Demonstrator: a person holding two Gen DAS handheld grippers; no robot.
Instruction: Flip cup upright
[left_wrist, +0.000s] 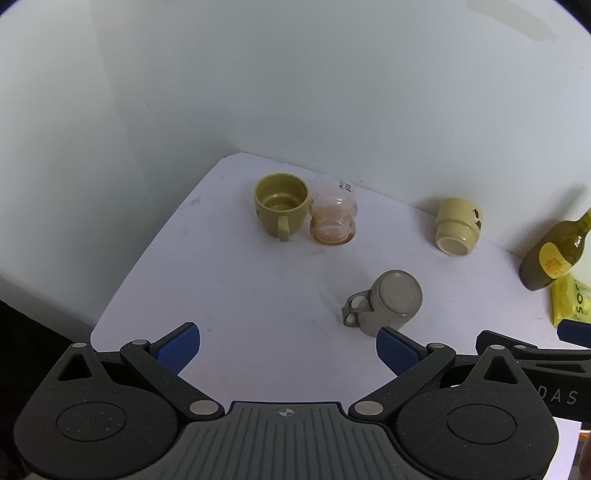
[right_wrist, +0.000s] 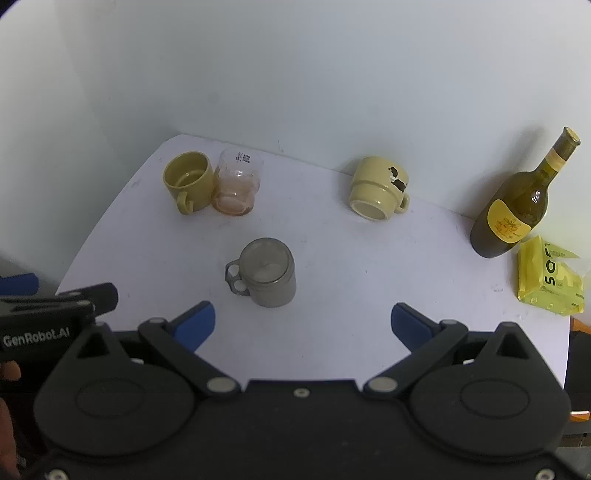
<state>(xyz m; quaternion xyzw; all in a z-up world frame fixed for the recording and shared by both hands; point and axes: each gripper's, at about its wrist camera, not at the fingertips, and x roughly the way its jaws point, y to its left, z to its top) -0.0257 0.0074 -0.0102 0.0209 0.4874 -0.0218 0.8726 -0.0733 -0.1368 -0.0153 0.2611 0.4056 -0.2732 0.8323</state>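
A grey mug (left_wrist: 391, 301) stands upside down in the middle of the white table (left_wrist: 221, 280), base up, handle to the left; it also shows in the right wrist view (right_wrist: 271, 273). A pale yellow mug (left_wrist: 457, 227) with a dog print stands upside down near the wall, also in the right wrist view (right_wrist: 378, 188). A clear glass (left_wrist: 334, 214) stands inverted beside an upright olive mug (left_wrist: 281, 206). My left gripper (left_wrist: 288, 349) is open and empty, just before the grey mug. My right gripper (right_wrist: 303, 325) is open and empty, the grey mug ahead and left.
A green wine bottle (right_wrist: 517, 206) and a yellow packet (right_wrist: 550, 280) stand at the table's right edge. The wall runs close behind the cups. The table's left corner is cut diagonally. The left gripper's body (right_wrist: 55, 314) shows at the right wrist view's left edge.
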